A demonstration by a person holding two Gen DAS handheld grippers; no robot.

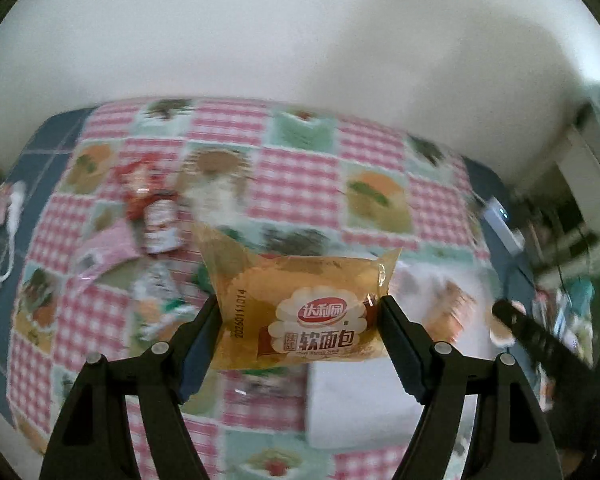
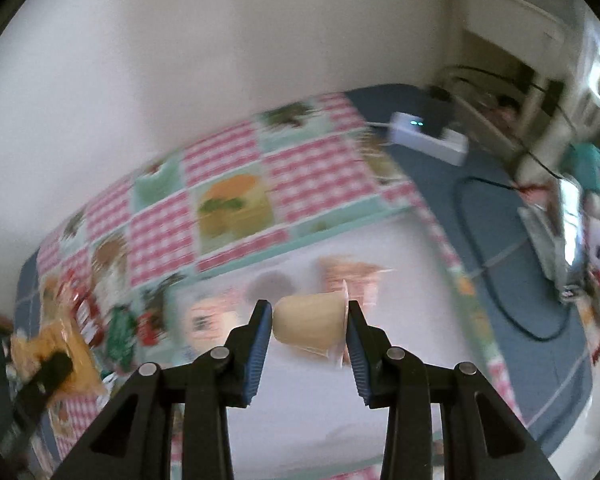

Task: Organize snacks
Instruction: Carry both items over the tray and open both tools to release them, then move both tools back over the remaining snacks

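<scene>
Both hand-held grippers carried snacks above the white tray (image 2: pixel 380 392).
Left hand-held gripper (image 1: pixel 298 314) pinched the soft bread packet (image 1: pixel 300 312) by its sides (light, crushable); right hand-held gripper (image 2: pixel 309 322) pinched a stiff pudding cup (image 2: pixel 310 322) end to end.

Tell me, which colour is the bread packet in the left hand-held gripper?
Translucent golden-orange bread packet with a red-and-white logo, clearest in the left wrist view.

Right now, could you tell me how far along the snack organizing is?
Midway, it seems. Done: a few snacks appear to sit already in the white tray, though blur hides details. In hand: the left tongs grip a soft bread packet, and the right tongs hold a pudding cup above the tray. Left: a cluster of loose packets on the checkered tablecloth.
</scene>
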